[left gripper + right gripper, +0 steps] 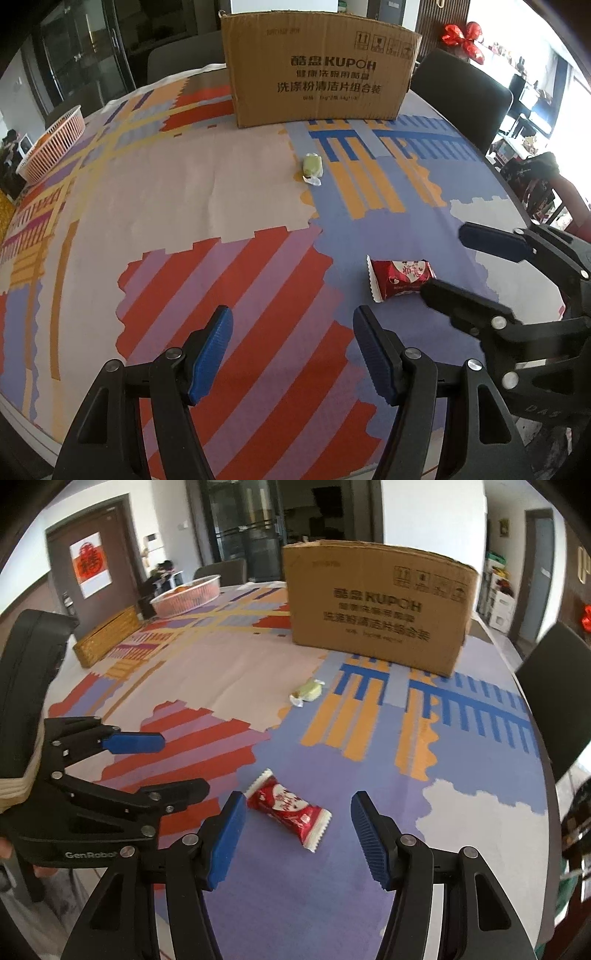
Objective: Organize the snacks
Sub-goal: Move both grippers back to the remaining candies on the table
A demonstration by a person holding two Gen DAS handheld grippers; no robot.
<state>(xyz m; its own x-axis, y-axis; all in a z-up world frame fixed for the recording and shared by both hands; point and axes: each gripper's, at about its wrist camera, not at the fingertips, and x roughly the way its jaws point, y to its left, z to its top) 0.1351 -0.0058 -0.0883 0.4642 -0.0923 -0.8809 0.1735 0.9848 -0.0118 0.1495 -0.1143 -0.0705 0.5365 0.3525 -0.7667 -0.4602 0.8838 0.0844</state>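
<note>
A red-wrapped snack (288,805) lies flat on the patterned tablecloth (229,672), just ahead of my right gripper (299,805). That gripper is open, its blue pads either side of the snack and not touching it. In the left wrist view the red snack (400,278) is at the right, its right end hidden behind a finger of the right gripper (447,260). My left gripper (293,325) is open over red stripes with nothing between its fingers. Farther back lies a small pale green wrapped candy (312,166), also the green candy (308,692).
A big open cardboard box (317,74) stands at the table's far side. A pink slatted basket (55,144) sits at the far left edge, with a woven yellow box (107,635) near it. Dark chairs (461,96) ring the table. The left gripper (181,764) hangs close beside the right.
</note>
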